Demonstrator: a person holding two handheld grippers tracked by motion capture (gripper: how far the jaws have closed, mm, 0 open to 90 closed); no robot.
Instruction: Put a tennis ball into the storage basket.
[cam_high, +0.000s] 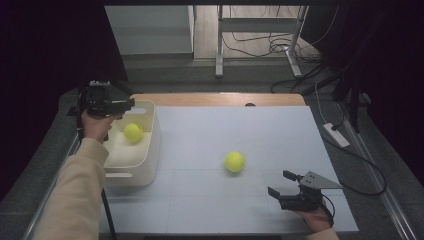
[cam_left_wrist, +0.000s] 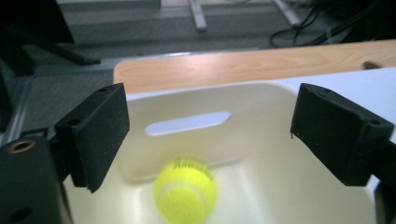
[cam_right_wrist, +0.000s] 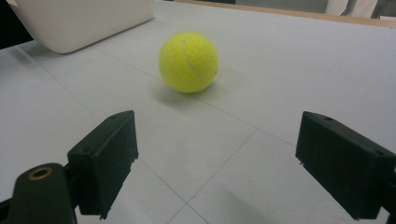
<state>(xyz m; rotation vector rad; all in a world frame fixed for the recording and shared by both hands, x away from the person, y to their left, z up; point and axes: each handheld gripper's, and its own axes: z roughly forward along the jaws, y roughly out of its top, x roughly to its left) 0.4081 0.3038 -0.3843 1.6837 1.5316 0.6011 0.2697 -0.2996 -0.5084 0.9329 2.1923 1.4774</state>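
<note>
L claw (cam_high: 131, 106) raised, jaws apart, empty; R claw (cam_high: 281, 184) low, jaws wide, empty.

White-topped table (cam_high: 240, 200): cream bin (cam_high: 150, 150) at left, tennis ball (cam_high: 234, 162) mid-table.

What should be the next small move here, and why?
Probably move the right gripper forward around the tennis ball on the table: its jaws stand open and empty, aimed at it, while the other ball already lies in the white bin.

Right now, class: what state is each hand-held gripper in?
Left hand-held gripper: open, empty, above cream plastic bin.
Right hand-held gripper: open, empty.
</note>
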